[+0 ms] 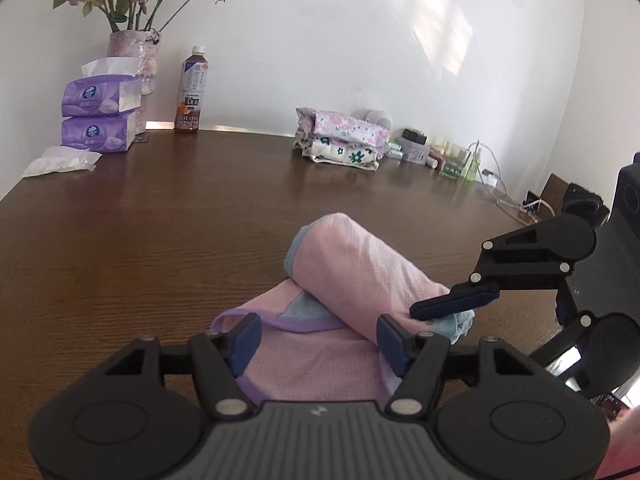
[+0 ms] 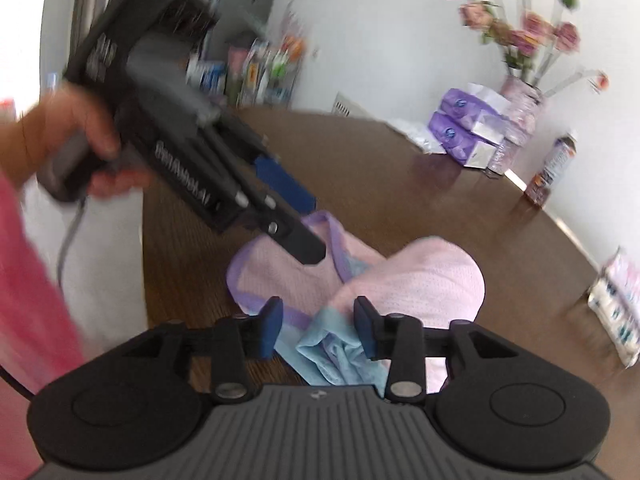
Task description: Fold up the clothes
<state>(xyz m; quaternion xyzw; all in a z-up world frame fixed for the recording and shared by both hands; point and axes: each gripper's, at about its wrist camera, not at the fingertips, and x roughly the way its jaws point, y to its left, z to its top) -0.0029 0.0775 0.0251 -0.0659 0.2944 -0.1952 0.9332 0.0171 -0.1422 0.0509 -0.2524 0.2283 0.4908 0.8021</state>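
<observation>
Along the far edge I count two tissue packs (image 1: 94, 118), one vase (image 1: 134, 64), one bottle (image 1: 192, 90) and one folded pile (image 1: 342, 140). The pink garment (image 1: 360, 276) lies half rolled on the table (image 1: 140, 240), nearest me. My left gripper (image 1: 318, 340) is spread wide over it; my right gripper (image 2: 318, 326) is released too, at its blue end.

The pink mesh garment with purple trim (image 1: 320, 344) is lying on the dark brown wooden table (image 1: 160, 240), near its front edge, partly rolled. Behind it, by the wall, a stack of folded floral cloths (image 1: 344, 140) is sitting. Far left, two stacked purple tissue packs (image 1: 98, 114) are standing before a vase of pink roses (image 1: 134, 52), with a brown tea bottle (image 1: 192, 90) to their right.
</observation>
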